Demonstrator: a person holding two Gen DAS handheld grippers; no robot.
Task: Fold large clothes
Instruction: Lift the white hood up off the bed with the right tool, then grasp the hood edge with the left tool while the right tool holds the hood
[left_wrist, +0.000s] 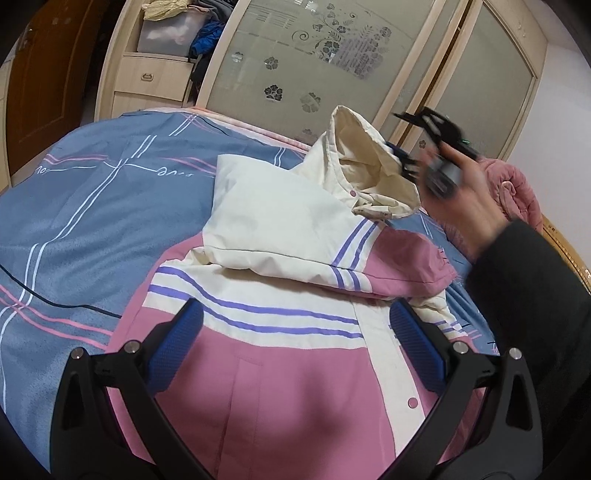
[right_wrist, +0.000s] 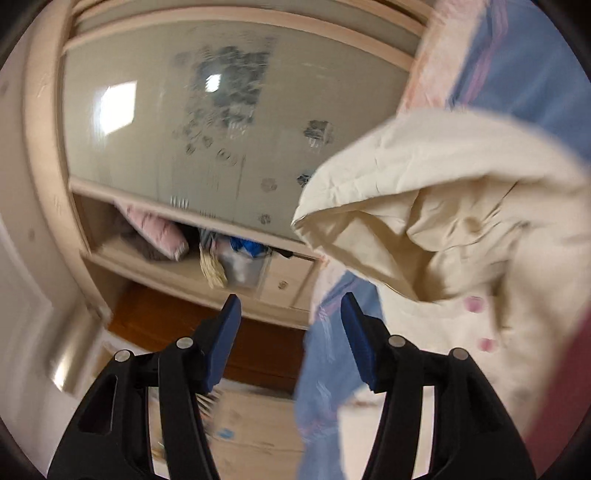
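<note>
A pink and cream hooded jacket with purple stripes lies front up on the bed. One cream sleeve is folded across its chest. My left gripper hangs open just above the pink front, its blue pads wide apart and holding nothing. The cream hood stands up at the far end. My right gripper, blurred and held by a hand, is right beside the hood's rim. In the right wrist view, the right gripper is open and empty, with the hood to its right.
A blue bedsheet with pink and white lines covers the bed. A thin black cable crosses it at the left. A pink garment lies at the far right. A wardrobe with frosted sliding doors stands behind the bed.
</note>
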